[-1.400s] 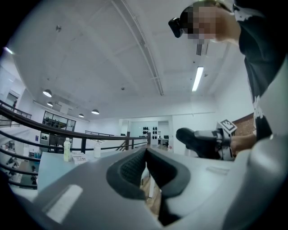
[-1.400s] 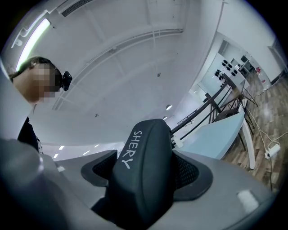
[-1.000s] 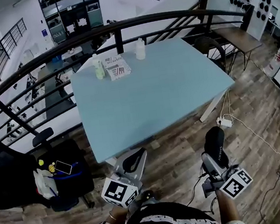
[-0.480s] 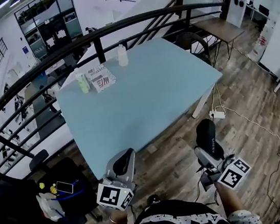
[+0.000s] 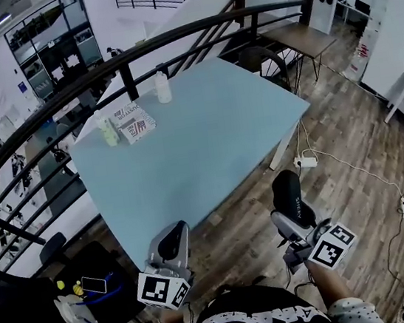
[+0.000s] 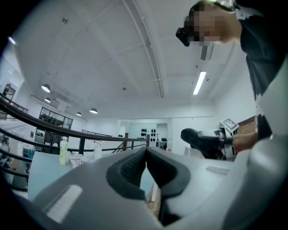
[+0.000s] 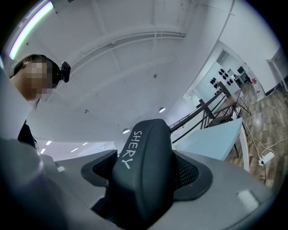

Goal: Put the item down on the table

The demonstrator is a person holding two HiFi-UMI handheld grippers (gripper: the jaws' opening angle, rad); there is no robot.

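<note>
Right gripper (image 5: 291,219) — jaws clamped on black case (image 7: 143,170), marked SHERY, held above wood floor (image 5: 349,144), apart from table (image 5: 207,141).
Left gripper (image 5: 170,245) — jaws pressed together, nothing between.
Table's far edge bore 2 bottles (image 5: 106,127), 1 box (image 5: 133,122).

Your count: two grippers, one held thing, four things beyond the jaws.
You hold one left gripper (image 5: 170,242) and one right gripper (image 5: 296,215), with one black case (image 5: 288,191) between the right jaws. Ahead of both pairs of jaws stands one blue tabletop (image 5: 199,139). It carries one greenish bottle (image 5: 107,128), one white bottle (image 5: 162,86) and one printed box (image 5: 134,122), which lies just beside the greenish bottle.
</note>
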